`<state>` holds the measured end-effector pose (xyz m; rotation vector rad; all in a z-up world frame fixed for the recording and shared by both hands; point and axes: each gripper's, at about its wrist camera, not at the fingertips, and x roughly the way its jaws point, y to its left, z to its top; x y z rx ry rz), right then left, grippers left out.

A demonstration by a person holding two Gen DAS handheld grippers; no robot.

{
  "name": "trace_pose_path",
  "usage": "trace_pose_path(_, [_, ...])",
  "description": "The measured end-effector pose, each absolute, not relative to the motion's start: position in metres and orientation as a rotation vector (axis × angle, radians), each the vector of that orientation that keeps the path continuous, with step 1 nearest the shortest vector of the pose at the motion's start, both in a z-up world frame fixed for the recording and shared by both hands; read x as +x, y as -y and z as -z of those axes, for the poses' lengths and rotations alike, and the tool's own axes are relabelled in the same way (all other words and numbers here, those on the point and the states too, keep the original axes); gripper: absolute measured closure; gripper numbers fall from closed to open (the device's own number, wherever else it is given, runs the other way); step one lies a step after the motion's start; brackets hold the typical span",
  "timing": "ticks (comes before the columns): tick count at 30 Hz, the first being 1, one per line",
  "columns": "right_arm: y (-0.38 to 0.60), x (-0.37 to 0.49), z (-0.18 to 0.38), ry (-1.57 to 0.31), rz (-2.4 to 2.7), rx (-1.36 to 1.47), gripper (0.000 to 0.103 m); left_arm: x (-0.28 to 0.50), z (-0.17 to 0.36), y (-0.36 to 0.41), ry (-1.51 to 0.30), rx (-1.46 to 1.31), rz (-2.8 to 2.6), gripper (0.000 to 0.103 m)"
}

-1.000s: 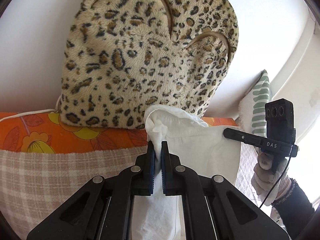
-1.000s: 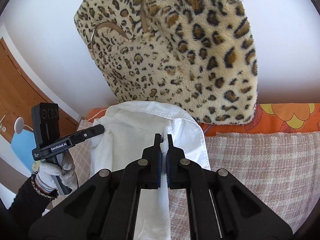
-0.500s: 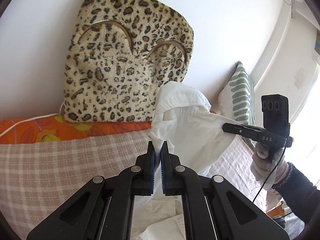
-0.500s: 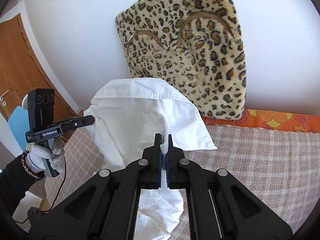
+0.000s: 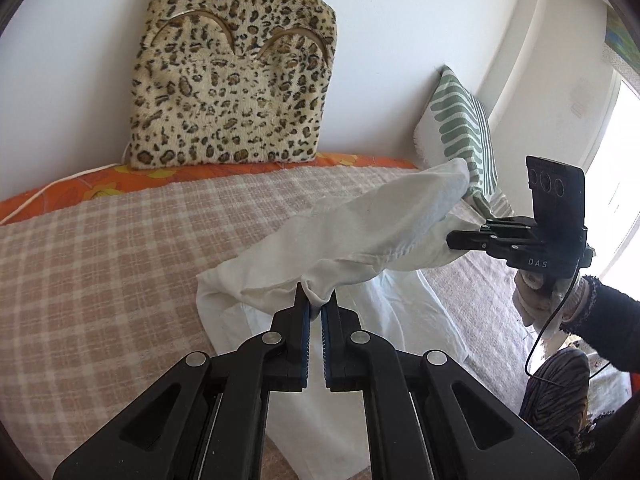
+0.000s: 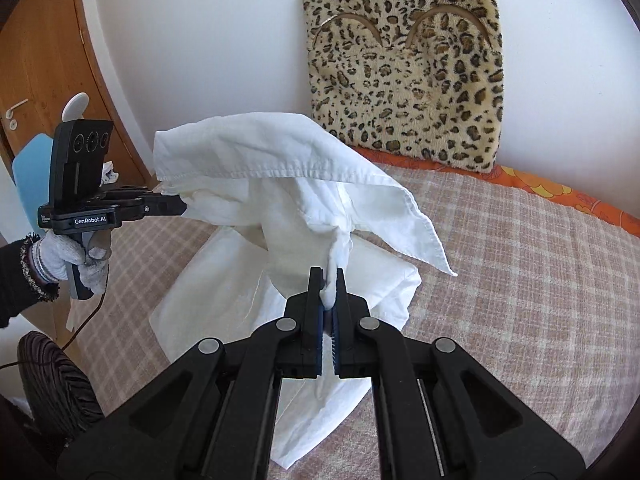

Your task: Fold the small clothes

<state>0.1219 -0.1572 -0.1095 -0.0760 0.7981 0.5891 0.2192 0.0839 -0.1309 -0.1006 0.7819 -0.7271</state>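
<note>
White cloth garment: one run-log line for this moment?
left gripper: shut on white cloth garment | right gripper: shut on garment | garment: partly lifted above checked bedspread

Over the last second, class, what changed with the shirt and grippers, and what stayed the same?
Both grippers drew back from the leopard cushion, pulling the white shirt with them over the checked blanket. Unchanged: the left gripper and right gripper stay shut on the shirt; the cushion stays against the wall.
</note>
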Motion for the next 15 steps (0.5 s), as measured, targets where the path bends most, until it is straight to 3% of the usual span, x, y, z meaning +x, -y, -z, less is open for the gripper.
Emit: trace_pose_path(15, [0.116,0.042,0.143,-0.808,-0.561,-0.484,0.098,0.177,0.18,-0.111,-0.92,0.0,0.658,0.099])
